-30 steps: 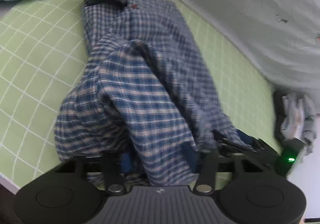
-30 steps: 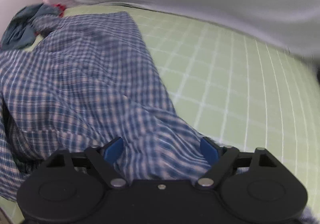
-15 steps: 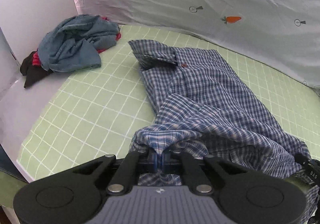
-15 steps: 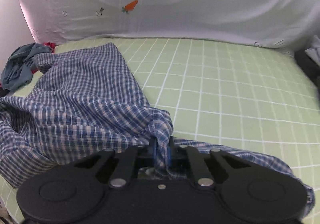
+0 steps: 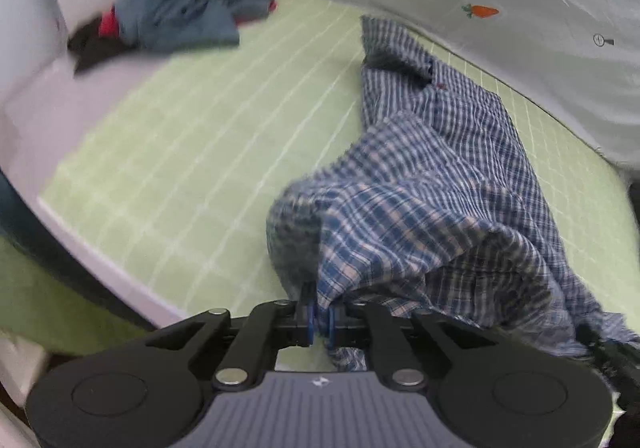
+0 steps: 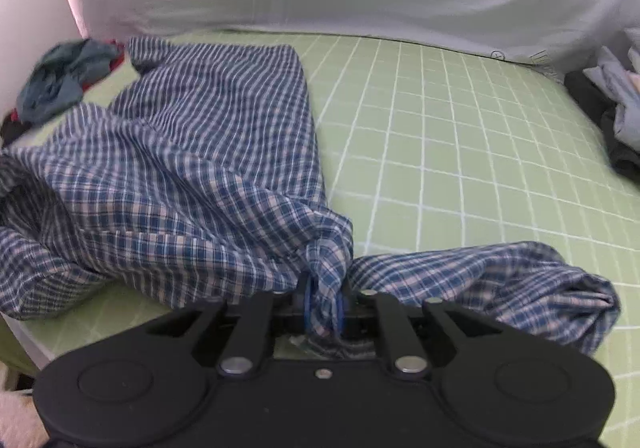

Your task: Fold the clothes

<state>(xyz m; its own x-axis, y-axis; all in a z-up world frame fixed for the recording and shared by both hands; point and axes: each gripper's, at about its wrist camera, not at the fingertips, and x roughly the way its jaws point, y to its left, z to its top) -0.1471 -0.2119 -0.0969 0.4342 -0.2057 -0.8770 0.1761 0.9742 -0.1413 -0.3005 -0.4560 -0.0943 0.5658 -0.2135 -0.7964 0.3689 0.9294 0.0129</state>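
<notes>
At the far left corner of the light green mat with a white grid a crumpled grey-blue garment lies on top of something red and black; this part of the left view is blurred, so I cannot say what those are. My left gripper is pressed together on a bunched edge of the blue and white checked shirt, and the cloth rises from the mat to my blue fingertips. The collar end of the shirt lies far from me, near the white sheet with small carrot prints. My right gripper is also closed, pinching a twisted fold of the same shirt. To its right one sleeve lies loose on the mat. At the far right edge there is a pile of pale and dark clothes.
</notes>
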